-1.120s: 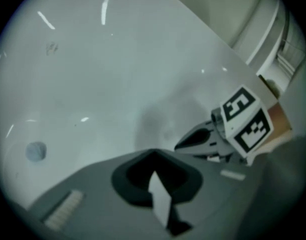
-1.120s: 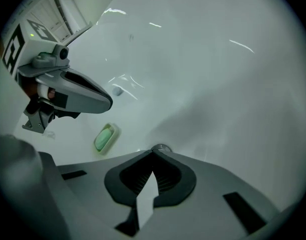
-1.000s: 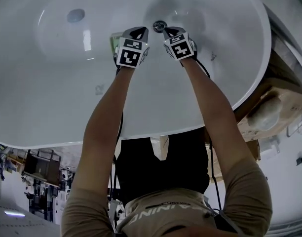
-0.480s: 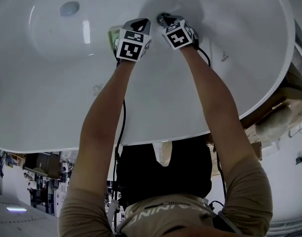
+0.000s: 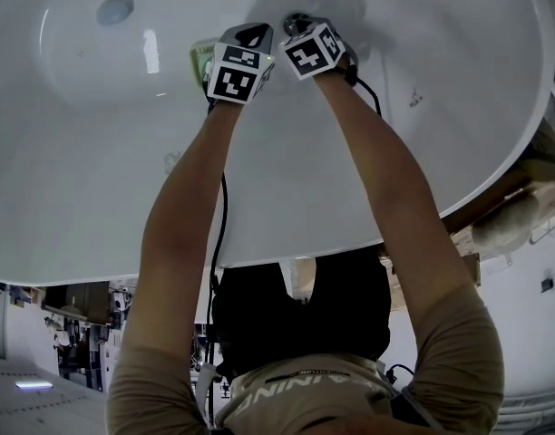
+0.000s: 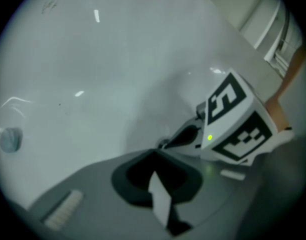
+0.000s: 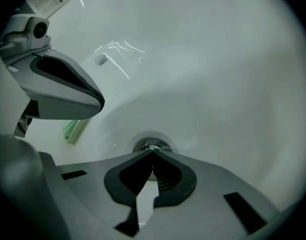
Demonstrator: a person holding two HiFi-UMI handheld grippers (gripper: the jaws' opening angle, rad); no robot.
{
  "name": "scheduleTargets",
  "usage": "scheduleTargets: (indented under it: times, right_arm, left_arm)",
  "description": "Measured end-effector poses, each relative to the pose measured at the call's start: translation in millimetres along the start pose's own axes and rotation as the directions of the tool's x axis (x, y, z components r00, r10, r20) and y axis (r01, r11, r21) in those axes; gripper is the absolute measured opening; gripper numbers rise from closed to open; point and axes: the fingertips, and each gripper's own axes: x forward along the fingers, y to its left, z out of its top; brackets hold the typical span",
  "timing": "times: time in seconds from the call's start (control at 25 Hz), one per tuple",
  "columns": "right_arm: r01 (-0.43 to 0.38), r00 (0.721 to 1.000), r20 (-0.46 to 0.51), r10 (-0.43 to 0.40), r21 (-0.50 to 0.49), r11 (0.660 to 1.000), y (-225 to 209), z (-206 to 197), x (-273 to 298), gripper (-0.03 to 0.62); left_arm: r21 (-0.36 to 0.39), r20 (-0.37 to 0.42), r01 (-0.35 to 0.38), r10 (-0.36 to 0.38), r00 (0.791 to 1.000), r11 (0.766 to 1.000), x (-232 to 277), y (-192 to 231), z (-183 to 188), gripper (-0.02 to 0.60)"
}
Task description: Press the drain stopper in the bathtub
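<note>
The chrome drain stopper sits in the floor of the white bathtub. In the right gripper view my right gripper is shut and empty, its joined tips right over the stopper; I cannot tell whether they touch it. From the head view the right gripper covers most of the stopper. My left gripper hovers just left of it, also shut with nothing held. In the left gripper view its tips point at the tub floor beside the right gripper's marker cube.
A round overflow cap sits on the tub wall at the far left. A pale green pad lies on the tub floor under the left gripper. Cardboard and wrapped items stand outside the tub rim at right.
Both grippers have moved deeper into the tub. The right gripper has come over the drain stopper and now hides most of it in the head view.
</note>
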Motion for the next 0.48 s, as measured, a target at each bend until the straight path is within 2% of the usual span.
scheduleTargets:
  times: [0.28,0.48]
  right_arm:
    - [0.046,0.998,0.032,-0.049,0.075,0.996,-2.2,-0.7,1.6,0.009]
    - [-0.028,0.999,0.027,0.026,0.061,0.998,-3.2,1.2,-1.2,0.009]
  left_arm:
    - [0.001,0.007,-0.007,0.007,1.000,1.000,2.1,0.3,-1.2,0.002]
    - [-0.013,0.008,-0.026,0.026,1.000,1.000,-1.5,5.3,-5.4,0.002]
